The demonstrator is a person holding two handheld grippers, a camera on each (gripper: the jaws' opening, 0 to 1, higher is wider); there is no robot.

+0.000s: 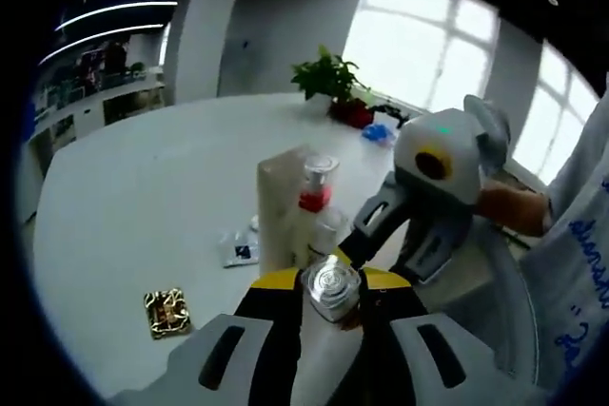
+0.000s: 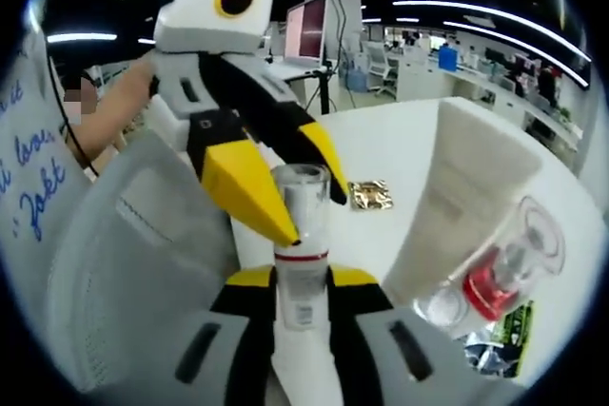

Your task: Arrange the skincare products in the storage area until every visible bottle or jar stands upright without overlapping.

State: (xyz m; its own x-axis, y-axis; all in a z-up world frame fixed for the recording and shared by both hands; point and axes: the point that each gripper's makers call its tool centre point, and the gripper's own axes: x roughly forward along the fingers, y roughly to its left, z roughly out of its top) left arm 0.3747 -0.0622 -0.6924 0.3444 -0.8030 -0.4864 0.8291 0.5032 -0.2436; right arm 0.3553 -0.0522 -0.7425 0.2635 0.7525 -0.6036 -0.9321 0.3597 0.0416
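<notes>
1. Open office w/ big windows; round white table (image 1: 143, 206), potted plant (image 1: 328, 78) at far edge.
2. Left gripper (image 1: 328, 297) clamped on faceted jar (image 1: 330, 290).
3. Right gripper (image 2: 303, 282) clamped on clear-capped bottle (image 2: 303, 235), beside white tube (image 2: 457, 206).

Both grippers have yellow tips on black jaws with light grey bodies — the left gripper (image 1: 330, 294) sits around a silvery ribbed jar lid (image 1: 329, 282), the right gripper (image 2: 303, 284) around a white bottle (image 2: 303, 306) with a clear cap and thin red ring. On the white table (image 1: 143, 197) there's a gold patterned sachet (image 1: 166, 312), a cream-white tube (image 2: 457, 202) and a clear bottle with a red collar (image 2: 500, 278) — plus a green plant in a red pot (image 1: 333, 83).
</notes>
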